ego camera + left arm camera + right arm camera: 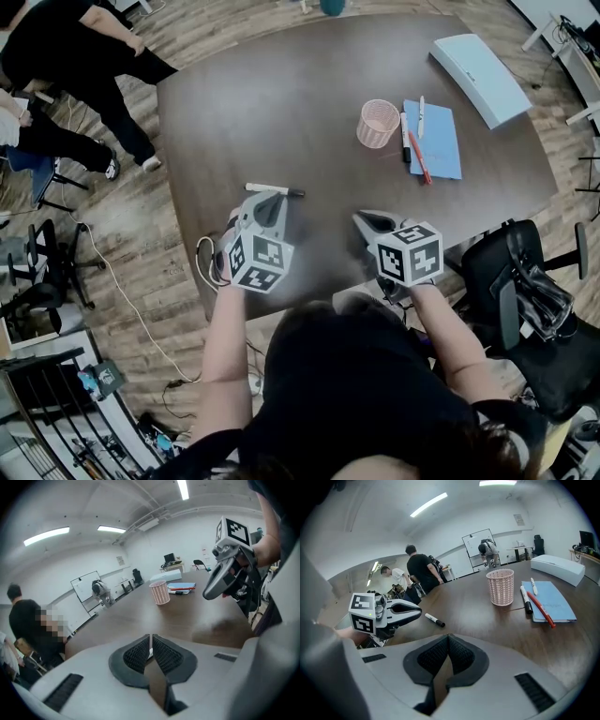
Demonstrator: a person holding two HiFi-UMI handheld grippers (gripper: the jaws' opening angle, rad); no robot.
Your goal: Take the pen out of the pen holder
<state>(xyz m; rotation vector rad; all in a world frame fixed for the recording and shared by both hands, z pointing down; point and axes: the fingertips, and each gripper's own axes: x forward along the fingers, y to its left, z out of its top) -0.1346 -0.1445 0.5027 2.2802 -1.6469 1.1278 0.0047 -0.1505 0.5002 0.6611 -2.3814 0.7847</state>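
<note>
The pink mesh pen holder (378, 123) (500, 587) (160, 592) stands upright on the dark table (281, 103), and I see no pen sticking out of it. A white marker with a black cap (274, 190) (434, 620) lies flat on the table just past the tip of my left gripper (272, 201) (151, 639). That gripper's jaws are shut to a thin slit, with nothing held. My right gripper (363, 218) (448, 638) hovers near the table's front edge, its pads together and empty. Both grippers are well short of the holder.
To the right of the holder lies a blue notebook (439, 141), and on or beside it are a black marker (405, 137), a red pen (419, 157) and a white pen (421, 116). A white box (478, 75) sits at the far right. A black chair (525, 281) is by the right edge, and people stand at the left.
</note>
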